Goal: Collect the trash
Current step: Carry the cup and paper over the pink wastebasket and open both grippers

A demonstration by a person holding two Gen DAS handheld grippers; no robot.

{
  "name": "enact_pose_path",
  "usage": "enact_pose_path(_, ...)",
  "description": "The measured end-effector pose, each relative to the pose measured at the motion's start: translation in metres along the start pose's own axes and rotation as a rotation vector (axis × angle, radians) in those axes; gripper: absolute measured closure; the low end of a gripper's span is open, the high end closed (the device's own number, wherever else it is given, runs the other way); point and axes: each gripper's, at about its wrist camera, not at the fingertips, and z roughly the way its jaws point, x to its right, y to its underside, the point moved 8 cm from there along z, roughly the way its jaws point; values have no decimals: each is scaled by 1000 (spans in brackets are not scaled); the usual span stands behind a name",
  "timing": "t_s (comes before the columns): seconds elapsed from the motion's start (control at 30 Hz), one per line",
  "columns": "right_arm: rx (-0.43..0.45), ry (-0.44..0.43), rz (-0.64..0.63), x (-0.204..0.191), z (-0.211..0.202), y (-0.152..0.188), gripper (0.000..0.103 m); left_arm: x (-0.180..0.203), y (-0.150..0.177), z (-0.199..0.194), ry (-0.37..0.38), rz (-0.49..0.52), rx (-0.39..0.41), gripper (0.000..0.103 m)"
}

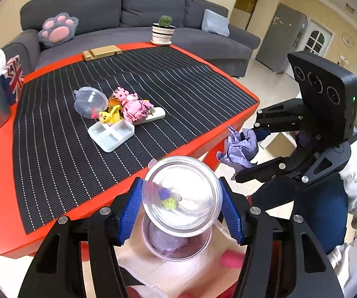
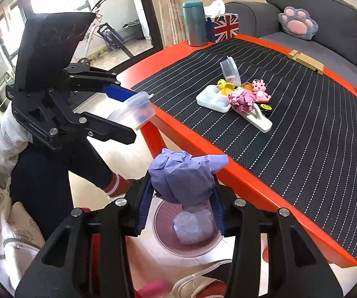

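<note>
Right wrist: purple paper wad [image 2: 183, 178] clamped in right claw [image 2: 181, 203].

My left cam sits just behind my left gripper [image 1: 182, 207], off the near edge of the table [image 1: 2, 164], facing across it toward the sofa [image 1: 118, 7], tilted down a bit. My right cam rides behind my right gripper [image 2: 182, 202], beside the table's corner, looking down and along the mat [image 2: 302, 104] at an angle. Both are close up on their own fingers. Shared: table, mat, toy pile [image 1: 118, 109], sofa, floor bin [image 2: 186, 228], and each cam catches the other gripper.
</note>
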Motion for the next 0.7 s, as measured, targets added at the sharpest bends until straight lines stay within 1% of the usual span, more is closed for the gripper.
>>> enact_pose_path(0.1, 5, -12, -5, -2, -2, 1, 59, 1, 1, 0, 6, 7, -7, 44)
enact_pose_path(0.17, 10, -22, -9, -4, -4, 1, 58, 2, 2, 1, 9, 12, -12, 44)
enact_pose_path(0.2, 13, -25, -11, -5, -5, 1, 50, 2, 2, 1, 9, 14, -14, 44)
enact_pose_path(0.23, 21, -25, -10, -5, -7, 0, 38, 3, 2, 2, 9, 15, -15, 44)
enact_pose_path(0.3, 36, -29, 4, -4, -11, -1, 24, 3, 3, 3, 9, 17, -18, 44)
enact_pose_path(0.33, 41, -28, 13, -2, -12, -1, 21, 3, 3, 3, 10, 18, -19, 44)
enact_pose_path(0.43, 48, -17, 40, 4, -14, -2, 16, 4, 3, 4, 10, 18, -23, 44)
enact_pose_path(0.6, 53, -5, 58, 10, -15, -3, 16, 5, 4, 4, 13, 25, -29, 44)
enact_pose_path(0.7, 67, 3, 75, 14, -18, -4, 14, 7, 6, 6, 17, 34, -37, 44)
